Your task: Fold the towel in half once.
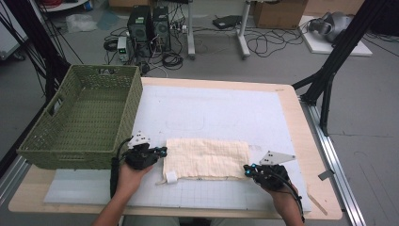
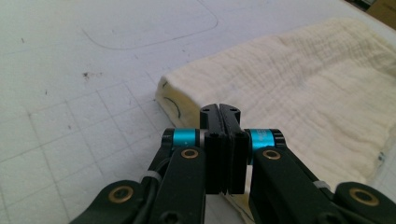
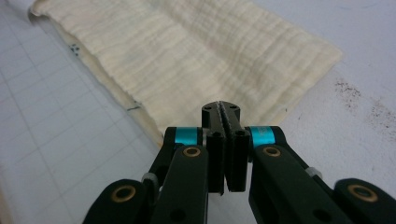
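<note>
Cream cloth (image 1: pixel 206 158): folded flat, long axis running between your left gripper (image 1: pixel 162 151) and right gripper (image 1: pixel 246 170); each gripper's jaws pinched on a short end.

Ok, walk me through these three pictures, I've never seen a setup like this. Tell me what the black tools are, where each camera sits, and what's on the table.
A person sits at a table and holds a hand tool in each hand: a gripper with two black jaws. The high view looks down from above the person. There the left gripper sits at the left edge of a folded cream cloth, and the right gripper at the cloth's near right corner. The other two pictures come from small cameras riding on each gripper, looking along its jaws. In both, the jaws are shut at the cloth's edge; whether they pinch any fabric I cannot tell. An empty green woven basket stands at the table's left, over a white gridded mat.
</note>
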